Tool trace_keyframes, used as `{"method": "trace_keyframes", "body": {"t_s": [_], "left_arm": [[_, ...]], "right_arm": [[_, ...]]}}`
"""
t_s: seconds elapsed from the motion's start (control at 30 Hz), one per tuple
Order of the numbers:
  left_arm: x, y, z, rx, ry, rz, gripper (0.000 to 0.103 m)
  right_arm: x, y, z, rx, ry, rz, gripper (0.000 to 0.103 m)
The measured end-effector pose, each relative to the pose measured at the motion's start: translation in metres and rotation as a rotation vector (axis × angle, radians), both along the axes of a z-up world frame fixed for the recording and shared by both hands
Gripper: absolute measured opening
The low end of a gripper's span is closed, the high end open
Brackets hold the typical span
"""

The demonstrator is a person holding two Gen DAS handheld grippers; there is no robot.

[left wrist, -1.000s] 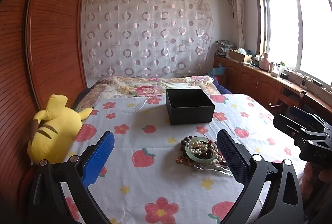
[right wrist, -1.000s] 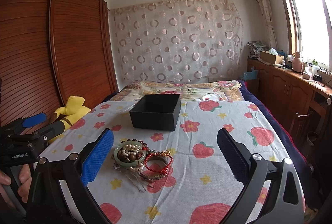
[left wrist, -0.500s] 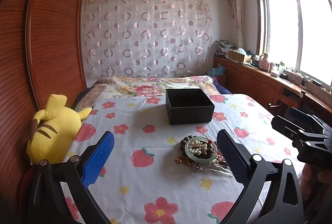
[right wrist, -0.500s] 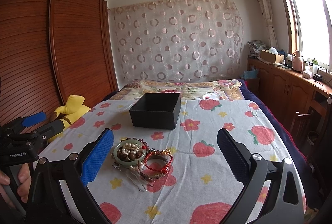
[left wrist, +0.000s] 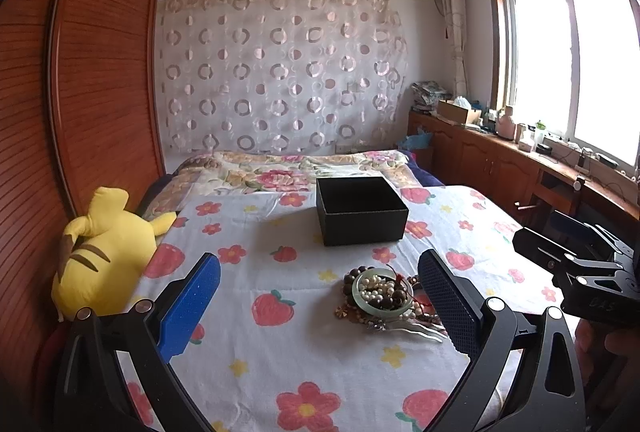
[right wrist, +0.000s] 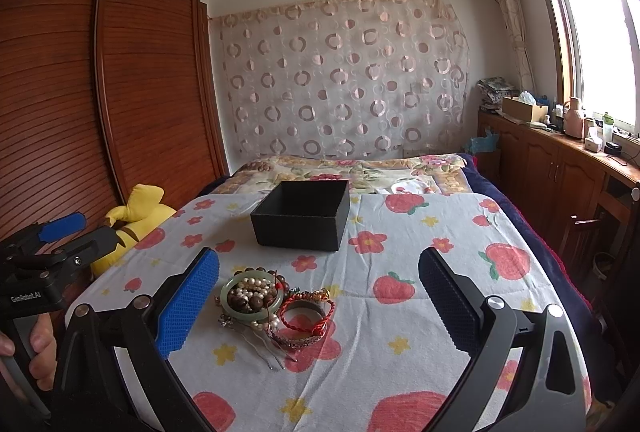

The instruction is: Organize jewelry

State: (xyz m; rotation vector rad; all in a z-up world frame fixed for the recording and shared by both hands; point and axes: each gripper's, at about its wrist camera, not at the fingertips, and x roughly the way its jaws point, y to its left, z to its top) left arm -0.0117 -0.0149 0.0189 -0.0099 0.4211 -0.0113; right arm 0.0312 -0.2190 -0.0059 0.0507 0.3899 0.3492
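A pile of jewelry lies on the flowered bedspread: a green jade bangle around pearl and brown beads, a red cord bracelet, and silver hairpins. The pile also shows in the left wrist view. An open black box stands behind it, seen too in the left wrist view. My left gripper is open and empty, hovering left of the pile. My right gripper is open and empty, just right of the pile.
A yellow plush toy lies at the bed's left edge by the wooden wardrobe. A folded floral quilt lies behind the box. Wooden cabinets with clutter run under the window at right.
Both grippers have drifted slightly; the right gripper body has shifted a little left in the left wrist view. Nothing was grasped or moved.
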Motion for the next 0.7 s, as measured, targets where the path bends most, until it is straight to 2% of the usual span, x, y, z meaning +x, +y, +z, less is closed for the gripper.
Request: {"method": "trace_keyframes", "body": {"t_s": [0.7], "left_arm": [[-0.0024,0.0005,0.0008,-0.002,-0.004,-0.001,0.096]], "right_arm": [[-0.0017,-0.0009,0.0023,0.002,-0.002,0.000,0.101]]}}
